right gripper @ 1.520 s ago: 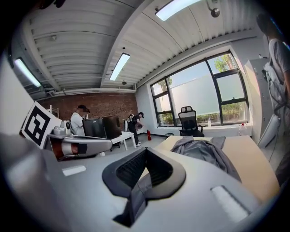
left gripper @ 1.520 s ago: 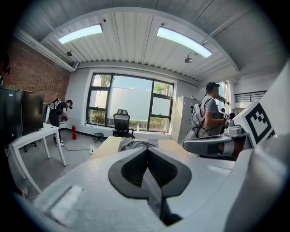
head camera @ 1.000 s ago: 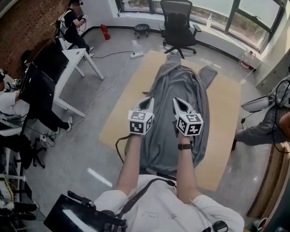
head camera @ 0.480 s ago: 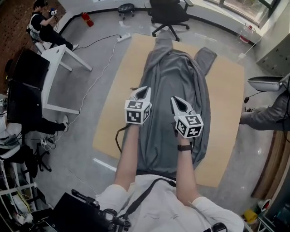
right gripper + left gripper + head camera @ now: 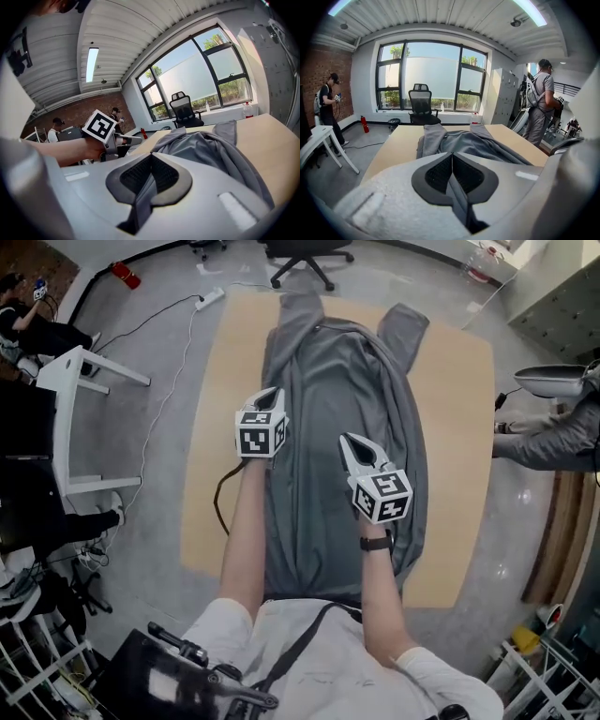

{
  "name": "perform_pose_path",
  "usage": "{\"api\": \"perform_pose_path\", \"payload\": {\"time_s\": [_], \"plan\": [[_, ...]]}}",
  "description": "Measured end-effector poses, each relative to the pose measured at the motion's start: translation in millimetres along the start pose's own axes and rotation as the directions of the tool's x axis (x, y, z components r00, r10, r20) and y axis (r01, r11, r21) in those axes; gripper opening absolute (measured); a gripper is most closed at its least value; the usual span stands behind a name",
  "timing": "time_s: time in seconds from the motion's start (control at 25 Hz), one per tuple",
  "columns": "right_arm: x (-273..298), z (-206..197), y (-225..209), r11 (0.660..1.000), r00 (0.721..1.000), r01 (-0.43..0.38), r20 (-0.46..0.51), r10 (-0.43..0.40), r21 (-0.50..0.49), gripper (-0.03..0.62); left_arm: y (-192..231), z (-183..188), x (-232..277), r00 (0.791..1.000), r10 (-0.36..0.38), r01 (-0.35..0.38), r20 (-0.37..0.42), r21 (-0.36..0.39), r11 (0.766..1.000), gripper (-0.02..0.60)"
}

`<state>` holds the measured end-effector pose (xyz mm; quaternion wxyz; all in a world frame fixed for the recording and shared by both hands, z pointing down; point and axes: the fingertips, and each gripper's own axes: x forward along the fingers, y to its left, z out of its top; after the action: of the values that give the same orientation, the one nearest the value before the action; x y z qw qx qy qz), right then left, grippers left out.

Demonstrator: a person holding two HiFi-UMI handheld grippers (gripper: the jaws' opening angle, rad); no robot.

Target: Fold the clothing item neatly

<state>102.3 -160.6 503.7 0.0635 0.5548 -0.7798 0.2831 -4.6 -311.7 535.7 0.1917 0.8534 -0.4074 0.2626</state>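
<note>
Once counted from the head view, comes to one grey garment (image 5: 342, 390), one tan table (image 5: 459, 427) under it, and two claws. Lies lengthwise down the table, two narrow ends toward the far edge (sleeves or legs, hard to say). Hover above the cloth: left claw (image 5: 270, 393) at its left border, right claw (image 5: 349, 440) over its middle. Both pressed together, pinching nothing. Near hem hidden behind two forearms (image 5: 246, 531) and a white shirt (image 5: 356, 671). One black office chair (image 5: 305, 249) beyond the table, cut off by the top edge. One white desk (image 5: 75, 418) at the left, partly out of frame. Of a person at the right edge, only a grey sleeve (image 5: 553, 442) visible.
</note>
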Motion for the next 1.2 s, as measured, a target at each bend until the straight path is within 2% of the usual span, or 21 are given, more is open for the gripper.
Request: {"api": "perform_pose_path", "payload": {"time_s": [0.12,0.28,0.44,0.76,0.8,0.84,0.88,0.96,1.08,1.12,1.2], "plan": [[13,0,-5,1.0,1.0,0.004,-0.013,-0.004,-0.004,0.0,24,-7,27,0.999,0.032,-0.033,-0.03,-0.004,0.999,0.02],[24,-7,-7,1.0,0.999,0.002,-0.05,-0.003,-0.013,0.0,52,-3,67,0.998,0.05,-0.051,-0.049,-0.008,0.999,0.091],[38,-18,-10,1.0,0.997,0.0,-0.078,-0.001,-0.016,0.0,75,11,112,0.997,0.044,-0.043,-0.071,0.019,0.999,0.153],[43,-35,-27,1.0,0.992,0.024,-0.122,-0.025,-0.005,0.0,95,-21,172,0.981,0.034,-0.034,-0.193,0.002,0.999,0.146],[44,-35,-28,1.0,0.992,0.026,-0.123,-0.027,-0.006,0.0,96,-21,172,0.98,0.04,-0.041,-0.193,0.001,0.999,0.115],[44,-34,-29,1.0,0.992,0.027,-0.123,-0.028,-0.008,0.0,99,-19,169,0.982,0.049,-0.05,-0.182,-0.002,0.999,0.052],[45,-34,-30,1.0,0.992,0.027,-0.123,-0.028,-0.009,0.0,101,-14,164,0.985,0.057,-0.06,-0.162,-0.012,0.998,0.041],[47,-33,-32,1.0,0.992,0.025,-0.122,-0.026,-0.011,0.0,109,-3,152,0.993,0.07,-0.076,-0.096,-0.059,0.995,0.034],[51,-32,-30,1.0,0.992,0.019,-0.124,-0.02,-0.007,0.0,133,9,122,0.993,0.117,-0.111,0.022,-0.187,0.976,0.032],[53,-32,-28,1.0,0.992,0.016,-0.125,-0.016,-0.006,0.0,147,11,108,0.988,0.146,-0.13,0.053,-0.238,0.962,0.032],[58,-30,-23,1.0,0.993,0.007,-0.121,-0.008,-0.006,0.0,178,4,81,0.972,0.221,-0.18,0.083,-0.346,0.921,0.032]]}}
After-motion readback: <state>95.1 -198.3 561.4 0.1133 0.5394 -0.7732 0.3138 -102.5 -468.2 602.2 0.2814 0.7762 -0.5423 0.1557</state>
